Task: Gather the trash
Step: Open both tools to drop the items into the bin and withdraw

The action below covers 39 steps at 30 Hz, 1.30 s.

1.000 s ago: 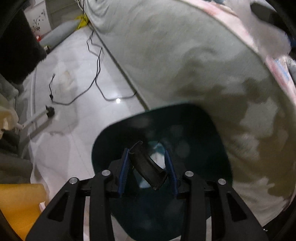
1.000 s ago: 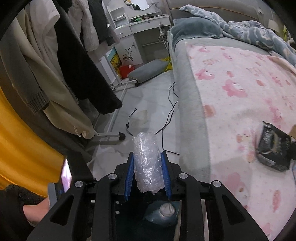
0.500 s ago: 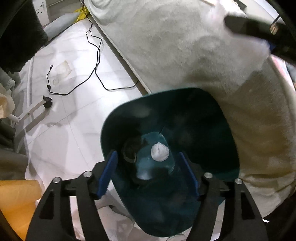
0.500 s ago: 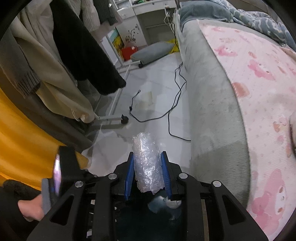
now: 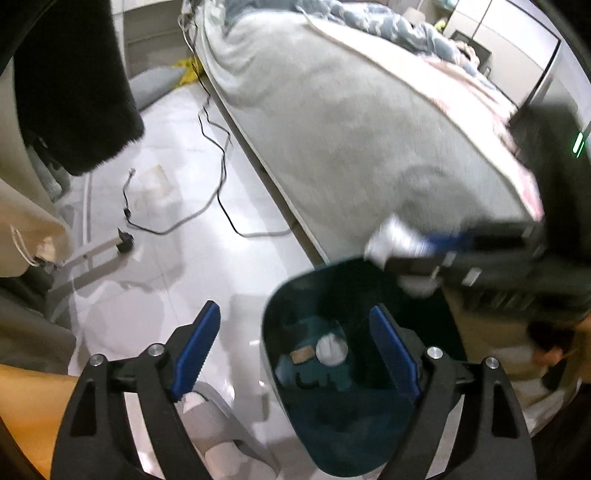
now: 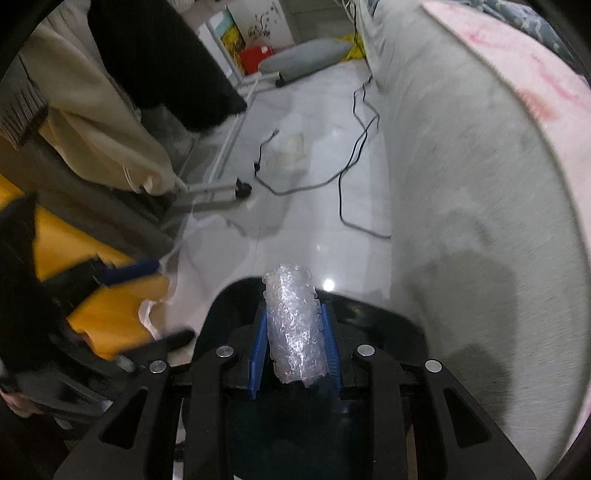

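Crinkled clear bubble wrap roll point(image 6: 295, 328), clamped in the right gripper point(image 6: 294, 345), above the dark bin point(image 5: 295, 424); left gripper point(image 5: 295, 347), jaws just opened wide, is empty.

This is a bedroom in a home. A bed point(image 5: 351, 122) with a grey mattress side fills the right of both views, topped by a pink patterned sheet point(image 6: 524, 74) and a rumpled blue blanket point(image 5: 373, 22). Coats point(image 6: 110, 92) in black and cream hang from a white clothes rack point(image 6: 218, 192) on wheels. The floor point(image 5: 177, 258) is glossy white tile, with black cables point(image 5: 218, 177) trailing across it. A white cabinet point(image 6: 258, 18) with a flower decal stands at the far wall, with a grey cushion point(image 6: 306, 59) lying on the floor nearby. A dark bin point(image 5: 332, 406) sits beside the bed.
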Tool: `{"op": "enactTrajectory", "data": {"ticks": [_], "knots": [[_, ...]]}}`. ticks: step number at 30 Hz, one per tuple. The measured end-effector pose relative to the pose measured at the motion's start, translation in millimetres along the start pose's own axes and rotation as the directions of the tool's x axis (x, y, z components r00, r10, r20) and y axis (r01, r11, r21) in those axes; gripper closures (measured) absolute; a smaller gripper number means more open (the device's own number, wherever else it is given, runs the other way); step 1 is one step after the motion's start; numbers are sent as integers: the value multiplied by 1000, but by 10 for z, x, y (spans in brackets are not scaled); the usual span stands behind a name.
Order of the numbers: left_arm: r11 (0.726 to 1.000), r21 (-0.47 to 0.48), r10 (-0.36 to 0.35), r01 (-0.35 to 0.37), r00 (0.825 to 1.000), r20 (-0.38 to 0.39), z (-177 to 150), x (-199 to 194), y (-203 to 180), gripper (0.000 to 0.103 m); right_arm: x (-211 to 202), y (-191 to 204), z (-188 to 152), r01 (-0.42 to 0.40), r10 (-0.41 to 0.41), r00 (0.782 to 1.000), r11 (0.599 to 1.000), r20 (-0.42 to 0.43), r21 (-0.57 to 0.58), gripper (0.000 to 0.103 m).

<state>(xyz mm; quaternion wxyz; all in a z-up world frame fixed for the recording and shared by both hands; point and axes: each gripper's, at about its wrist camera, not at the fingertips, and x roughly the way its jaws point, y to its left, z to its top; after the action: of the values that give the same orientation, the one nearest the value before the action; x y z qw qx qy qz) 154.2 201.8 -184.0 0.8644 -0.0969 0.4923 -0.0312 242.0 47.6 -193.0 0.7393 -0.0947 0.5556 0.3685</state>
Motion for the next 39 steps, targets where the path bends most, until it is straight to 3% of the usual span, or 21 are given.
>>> {"op": "enactTrajectory", "data": {"ticks": [9, 18, 23, 30, 34, 39], "knots": [[999, -43, 15, -11, 993, 113, 210, -329, 110, 17, 388, 33, -160, 18, -22, 993, 999, -119, -34, 74], [998, -61, 20, -8, 981, 191, 311, -605, 151, 14, 742, 26, -400, 41, -56, 971, 997, -234, -65, 74], [998, -43, 59, -51, 972, 226, 335, -687, 129, 13, 845, 20, -490, 47, -66, 958, 996, -278, -73, 74], [998, -46, 57, -46, 965, 257, 392, -811, 123, 12, 932, 5, -557, 57, -78, 945, 996, -318, -73, 73], [998, -49, 48, -35, 957, 285, 458, -922, 96, 11, 956, 6, -570, 66, -86, 940, 995, -331, -71, 56], [998, -51, 39, -24, 948, 317, 534, -1051, 40, 11, 957, 31, -561, 71, -90, 939, 995, -332, -68, 51]]}}
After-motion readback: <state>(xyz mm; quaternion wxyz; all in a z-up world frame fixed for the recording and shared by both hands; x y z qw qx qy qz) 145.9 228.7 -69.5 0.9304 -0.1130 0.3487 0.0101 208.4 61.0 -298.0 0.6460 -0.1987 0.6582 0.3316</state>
